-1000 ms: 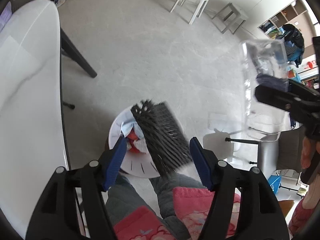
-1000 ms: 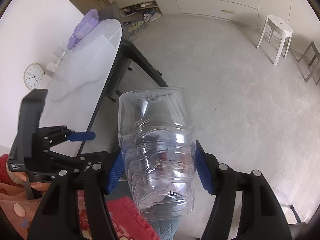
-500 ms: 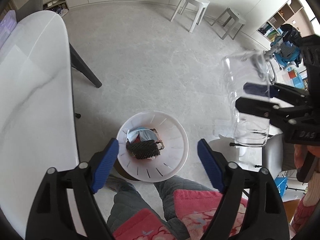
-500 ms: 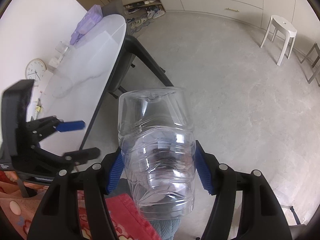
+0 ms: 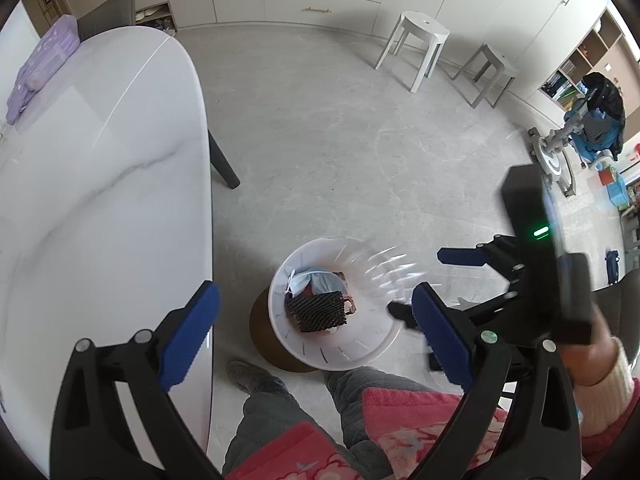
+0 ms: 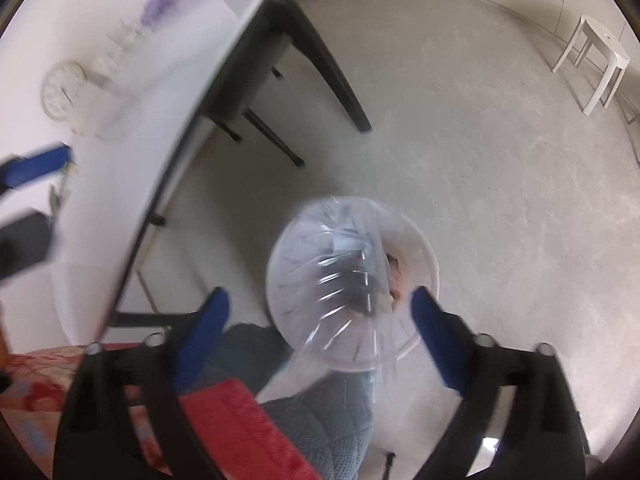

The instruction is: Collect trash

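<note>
1. Left of frame: white tabletop (image 5: pixel 100 184), purple case (image 5: pixel 40 68) at its upper-left end. Nothing there for me now.
2. Left gripper (image 5: pixel 316 336): jaws opening, wide apart, empty. A second ago the black mesh piece (image 5: pixel 318 311) sat between them; now it lies in the white bin (image 5: pixel 384 344), lower centre, on the floor.
3. Right gripper (image 6: pixel 322 336): jaws opening, pads clear of the clear plastic bottle (image 6: pixel 344 300). A second ago it was clamped; now it's a blur just over the bin mouth, falling in by my read.
4. Handling: bottle likely light, thin-walled, crushable, slick. Take it mid-body, light squeeze. Mesh piece looks stiff and light; grip across its short side.
</note>
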`<control>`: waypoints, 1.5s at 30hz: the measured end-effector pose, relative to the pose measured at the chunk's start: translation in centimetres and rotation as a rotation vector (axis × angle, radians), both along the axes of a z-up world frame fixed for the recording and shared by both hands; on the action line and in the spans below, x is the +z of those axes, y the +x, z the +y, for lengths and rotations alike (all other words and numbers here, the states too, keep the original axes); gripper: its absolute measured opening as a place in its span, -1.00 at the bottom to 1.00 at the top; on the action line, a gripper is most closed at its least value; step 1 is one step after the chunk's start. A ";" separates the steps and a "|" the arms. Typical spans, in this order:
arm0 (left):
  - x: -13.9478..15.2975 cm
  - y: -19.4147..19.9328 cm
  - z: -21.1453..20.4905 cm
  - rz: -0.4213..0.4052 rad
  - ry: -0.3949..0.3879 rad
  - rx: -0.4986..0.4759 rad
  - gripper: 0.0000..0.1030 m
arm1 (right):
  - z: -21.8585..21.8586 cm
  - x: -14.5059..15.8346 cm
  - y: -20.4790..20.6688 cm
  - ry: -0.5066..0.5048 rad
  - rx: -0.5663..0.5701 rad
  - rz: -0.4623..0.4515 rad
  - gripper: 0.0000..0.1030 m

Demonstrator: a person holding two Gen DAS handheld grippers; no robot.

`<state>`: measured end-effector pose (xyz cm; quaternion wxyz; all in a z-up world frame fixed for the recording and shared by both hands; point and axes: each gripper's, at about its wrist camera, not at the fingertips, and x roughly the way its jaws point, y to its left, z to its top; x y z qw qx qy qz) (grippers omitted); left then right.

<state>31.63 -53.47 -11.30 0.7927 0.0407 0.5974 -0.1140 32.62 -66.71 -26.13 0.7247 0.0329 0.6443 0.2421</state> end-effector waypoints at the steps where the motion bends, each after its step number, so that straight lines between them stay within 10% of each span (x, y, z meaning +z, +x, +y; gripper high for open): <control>1: 0.0 0.0 0.1 0.001 0.003 0.002 0.79 | 0.4 -0.7 -0.1 -0.014 0.007 0.025 0.93; 7: 0.0 -0.2 0.7 0.000 0.017 0.014 0.79 | 1.4 -2.9 -0.8 -0.085 0.014 0.102 0.95; 16: 1.9 -0.8 3.6 -0.094 0.088 0.118 0.80 | 2.6 1.1 0.5 -0.088 -0.027 -0.012 0.95; 37: 25.3 -5.7 19.0 -0.649 0.253 0.704 0.85 | 18.6 35.1 5.6 0.151 0.190 -0.740 0.95; 45: 29.3 -10.7 21.8 -0.734 0.321 0.898 0.85 | 19.7 42.0 2.4 0.286 0.232 -0.893 0.95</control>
